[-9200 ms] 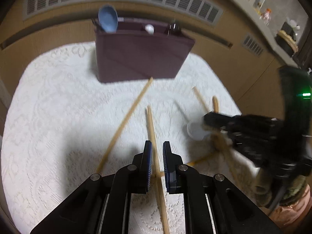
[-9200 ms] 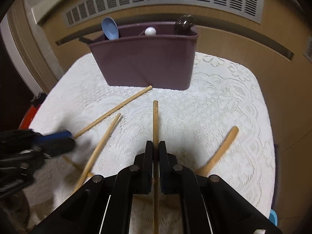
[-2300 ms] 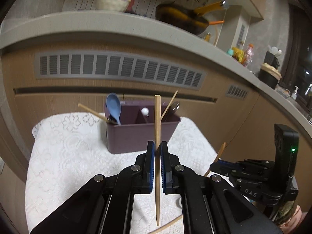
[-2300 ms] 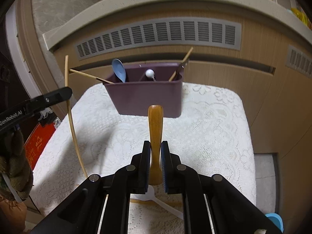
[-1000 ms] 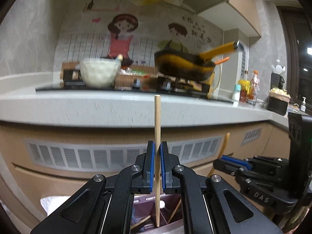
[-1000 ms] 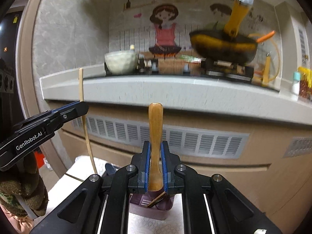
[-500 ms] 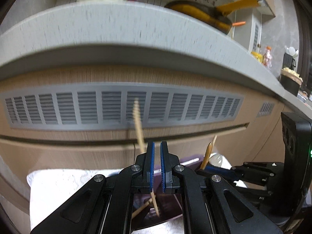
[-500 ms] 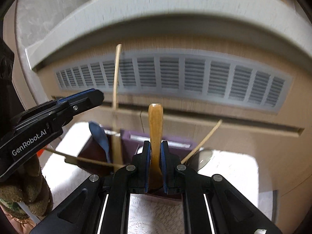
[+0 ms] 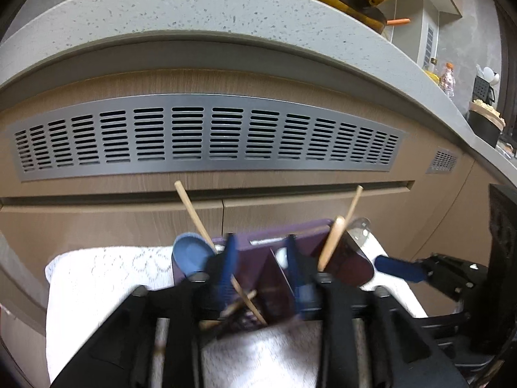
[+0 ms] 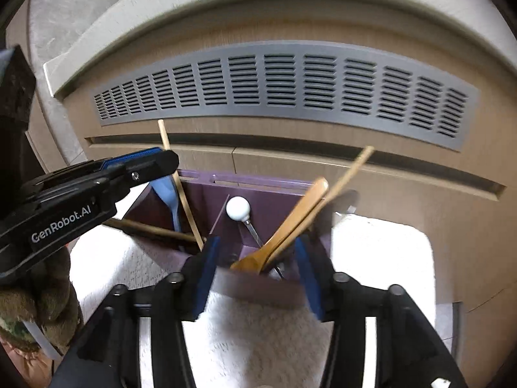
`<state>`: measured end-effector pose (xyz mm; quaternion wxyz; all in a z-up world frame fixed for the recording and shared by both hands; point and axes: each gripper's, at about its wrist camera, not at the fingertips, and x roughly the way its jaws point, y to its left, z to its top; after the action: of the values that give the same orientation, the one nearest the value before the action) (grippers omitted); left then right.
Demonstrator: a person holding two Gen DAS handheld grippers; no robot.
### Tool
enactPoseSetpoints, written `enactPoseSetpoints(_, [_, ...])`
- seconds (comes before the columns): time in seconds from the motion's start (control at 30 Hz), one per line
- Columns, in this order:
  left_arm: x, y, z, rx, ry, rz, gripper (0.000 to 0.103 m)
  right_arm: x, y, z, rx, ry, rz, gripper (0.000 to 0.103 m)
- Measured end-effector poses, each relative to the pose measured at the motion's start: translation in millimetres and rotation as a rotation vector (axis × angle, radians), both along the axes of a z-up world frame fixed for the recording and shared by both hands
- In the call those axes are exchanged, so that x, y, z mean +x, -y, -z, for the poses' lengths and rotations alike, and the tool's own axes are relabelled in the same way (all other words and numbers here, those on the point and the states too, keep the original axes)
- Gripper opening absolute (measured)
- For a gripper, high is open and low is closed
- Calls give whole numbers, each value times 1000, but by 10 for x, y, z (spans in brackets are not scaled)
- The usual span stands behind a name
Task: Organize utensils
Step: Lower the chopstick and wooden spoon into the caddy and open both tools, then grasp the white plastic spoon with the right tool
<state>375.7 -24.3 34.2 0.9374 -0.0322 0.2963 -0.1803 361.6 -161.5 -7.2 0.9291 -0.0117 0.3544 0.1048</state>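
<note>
I see white lace cloth (image 10: 381, 249) low in frame, slotted grey vent (image 9: 206, 135) w/ speckled counter (image 9: 194, 9) above. Left gripper (image 9: 261, 271) & right gripper (image 10: 255, 265) jaws opening, empty, over purple plastic bin (image 10: 258, 184).

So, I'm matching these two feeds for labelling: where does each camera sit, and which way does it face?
Left wrist: on the left gripper, looking forward and down at the purple organizer; its own opening jaws show, with the right gripper at the right edge.
Right wrist: on the right gripper, looking down into the organizer at the wooden spoon; own opening jaws, the left gripper and a gloved hand show on the left.
Shared: organizer, blue spoon, vent grille.
</note>
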Motion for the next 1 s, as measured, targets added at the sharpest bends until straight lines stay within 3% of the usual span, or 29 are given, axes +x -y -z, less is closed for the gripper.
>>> enactPoseSetpoints(0.1, [-166,20,-17,9,-2,6,49,-247,69,-43,-26,21,11,62])
enactPoseSetpoints(0.23, [-505,66,16,19,-15,39,69,-559,97,-14,-81,6,5,69])
enactPoseSetpoints(0.37, [-887,152,190,85,-40,107,76,-854,176,81,-131,-24,-13,79])
enactPoseSetpoints(0.57, [-1363,286,650,221,-146,199,79,-1230,121,350,-202,-99,-67,80])
enactPoseSetpoints(0.8, [-1678,180,970,212,-287,211,79,-1582,-19,737,-210,-216,-186,80])
enactPoseSetpoints(1.0, [-1829,163,1014,234,-314,228,79,-1586,-23,882,-186,-260,-198,80])
